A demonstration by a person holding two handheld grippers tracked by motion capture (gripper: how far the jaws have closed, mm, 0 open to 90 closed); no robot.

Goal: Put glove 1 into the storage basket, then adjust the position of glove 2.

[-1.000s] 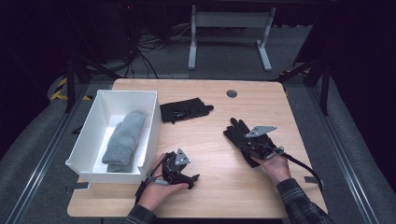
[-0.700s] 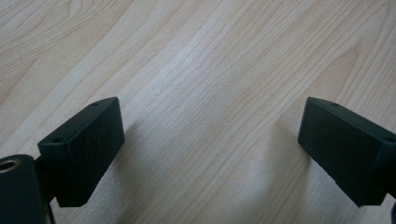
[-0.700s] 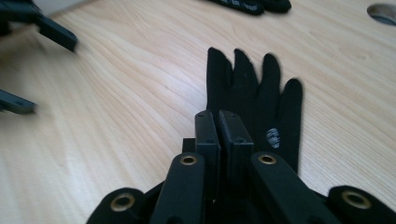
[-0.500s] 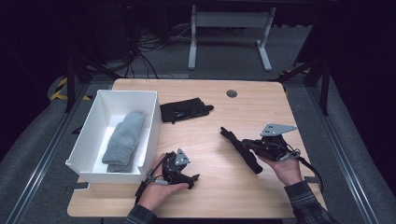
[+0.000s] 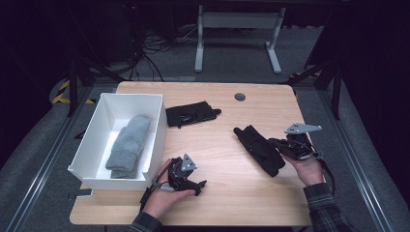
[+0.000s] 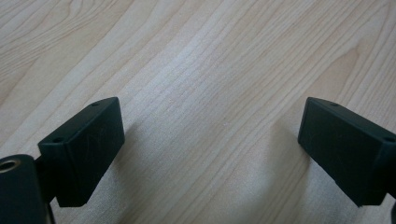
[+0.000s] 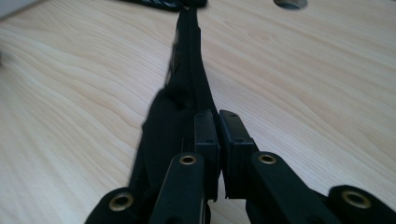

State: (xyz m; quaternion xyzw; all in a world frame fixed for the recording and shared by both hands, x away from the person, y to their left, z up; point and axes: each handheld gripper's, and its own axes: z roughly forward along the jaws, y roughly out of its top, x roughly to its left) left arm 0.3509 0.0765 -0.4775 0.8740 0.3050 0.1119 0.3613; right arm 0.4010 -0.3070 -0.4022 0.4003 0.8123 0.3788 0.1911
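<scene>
Black glove (image 5: 258, 150) has been lifted and dragged toward the table's (image 5: 232, 203) right edge by the right gripper (image 7: 219, 123), clamped on it; the left gripper (image 6: 210, 140) view shows wide-apart jaws over bare wood.

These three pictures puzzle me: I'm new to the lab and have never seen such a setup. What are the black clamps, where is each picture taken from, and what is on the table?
A person sits at a wooden table with a hand-held two-jaw clamp, called a gripper, in each hand. The high view looks down from above. The other two come from cameras riding on the grippers, looking along their jaws. The left gripper rests on bare wood, jaws wide apart, holding nothing. The right gripper is shut on a black glove, which it lifts by one end. On the table lie a second black glove and a white box with a grey mitten inside.
</scene>
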